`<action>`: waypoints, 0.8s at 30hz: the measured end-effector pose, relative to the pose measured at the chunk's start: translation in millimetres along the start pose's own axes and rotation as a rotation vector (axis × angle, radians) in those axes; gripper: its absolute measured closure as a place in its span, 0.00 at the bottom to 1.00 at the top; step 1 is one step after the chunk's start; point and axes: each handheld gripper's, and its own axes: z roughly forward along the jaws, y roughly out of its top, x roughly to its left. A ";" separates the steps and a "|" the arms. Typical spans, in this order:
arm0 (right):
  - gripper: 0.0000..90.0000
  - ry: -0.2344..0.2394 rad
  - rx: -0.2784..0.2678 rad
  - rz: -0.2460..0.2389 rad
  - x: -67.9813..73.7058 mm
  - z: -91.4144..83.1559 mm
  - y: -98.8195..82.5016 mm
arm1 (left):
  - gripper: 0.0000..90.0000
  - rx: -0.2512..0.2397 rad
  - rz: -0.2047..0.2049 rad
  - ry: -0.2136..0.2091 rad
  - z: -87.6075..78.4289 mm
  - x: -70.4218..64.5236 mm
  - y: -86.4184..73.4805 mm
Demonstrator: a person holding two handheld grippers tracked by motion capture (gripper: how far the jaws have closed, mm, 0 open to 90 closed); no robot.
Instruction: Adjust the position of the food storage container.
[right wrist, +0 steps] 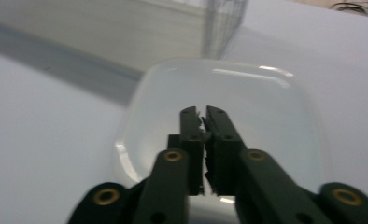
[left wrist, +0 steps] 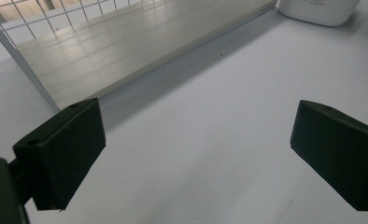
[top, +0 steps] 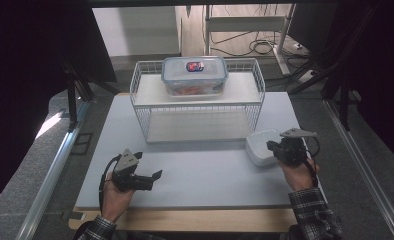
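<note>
A white, rounded square dish sits on the pale table at the front right, just off the wire rack's right corner. My right gripper hangs over its near side, jaws pressed together with nothing seen between them. In the right gripper view the shut gripper reaches over the dish. My left gripper rests at the front left, tilted, jaws wide apart. In its own view the open gripper holds nothing, and the dish lies far off at the top right.
A white wire rack with two shelves stands at the table's back centre. A clear lidded box with red contents sits on its upper shelf. The pale table stretches between my two hands. Dark frames and floor flank both sides.
</note>
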 end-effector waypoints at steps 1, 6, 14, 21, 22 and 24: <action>1.00 -0.014 -0.003 0.008 -6.5 0.6 0.7 | 0.04 0.001 -0.005 -0.004 0.6 0.5 -0.1; 1.00 -0.110 -0.008 0.039 -33.5 4.2 4.1 | 0.04 0.006 -0.007 -0.004 1.2 0.7 0.2; 1.00 -0.160 0.029 0.070 -65.6 19.4 -1.0 | 0.05 0.023 0.004 -0.005 3.5 -1.2 0.9; 1.00 -0.126 0.059 0.085 -64.3 24.5 -4.9 | 0.05 0.032 0.015 -0.014 5.4 -4.1 1.7; 1.00 -0.121 0.058 0.082 -62.8 24.2 -5.3 | 0.05 0.032 0.018 -0.014 5.4 -4.7 1.9; 1.00 -0.103 0.058 0.074 -58.0 23.4 -6.4 | 0.05 0.033 0.023 -0.015 5.5 -5.8 2.4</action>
